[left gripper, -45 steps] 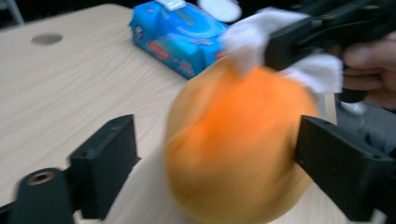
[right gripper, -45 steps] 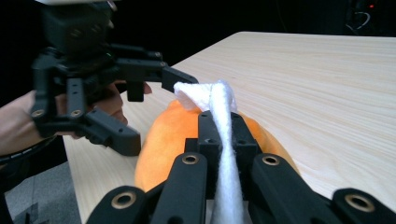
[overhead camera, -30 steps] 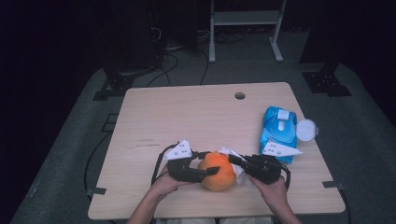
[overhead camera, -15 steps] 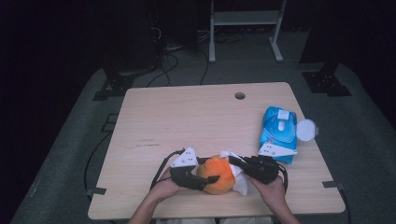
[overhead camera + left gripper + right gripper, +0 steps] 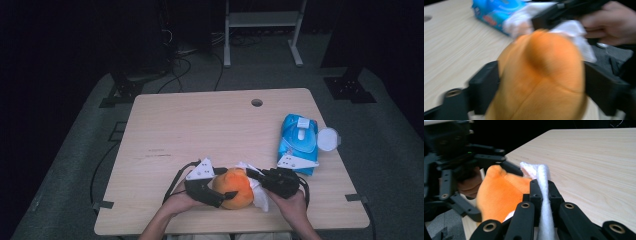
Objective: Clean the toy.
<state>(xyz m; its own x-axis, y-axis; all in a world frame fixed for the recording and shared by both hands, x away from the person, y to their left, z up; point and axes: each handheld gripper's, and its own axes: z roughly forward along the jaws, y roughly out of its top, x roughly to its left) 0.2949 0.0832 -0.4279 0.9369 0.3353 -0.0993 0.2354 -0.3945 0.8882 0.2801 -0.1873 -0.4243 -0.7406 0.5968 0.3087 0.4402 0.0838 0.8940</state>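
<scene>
An orange plush toy (image 5: pixel 232 187) sits near the table's front edge, held between the jaws of my left gripper (image 5: pixel 220 194). In the left gripper view the plush (image 5: pixel 541 80) bulges between both black jaws. My right gripper (image 5: pixel 256 179) is shut on a white wipe (image 5: pixel 259 199), which is pressed against the plush's right side. In the right gripper view the wipe (image 5: pixel 543 180) stands pinched between the fingertips, with the plush (image 5: pixel 499 195) just to the left. The blue wipes pack (image 5: pixel 298 140) lies at the right.
The pack's round lid (image 5: pixel 327 139) is flipped open over the table's right edge. A cable hole (image 5: pixel 257 102) sits near the far edge of the wooden table (image 5: pixel 200 130). A metal stand (image 5: pixel 262 30) and cables are on the floor beyond.
Both grippers and the plush have shifted slightly toward the front edge. The wipe now shows more at the plush's lower right.
</scene>
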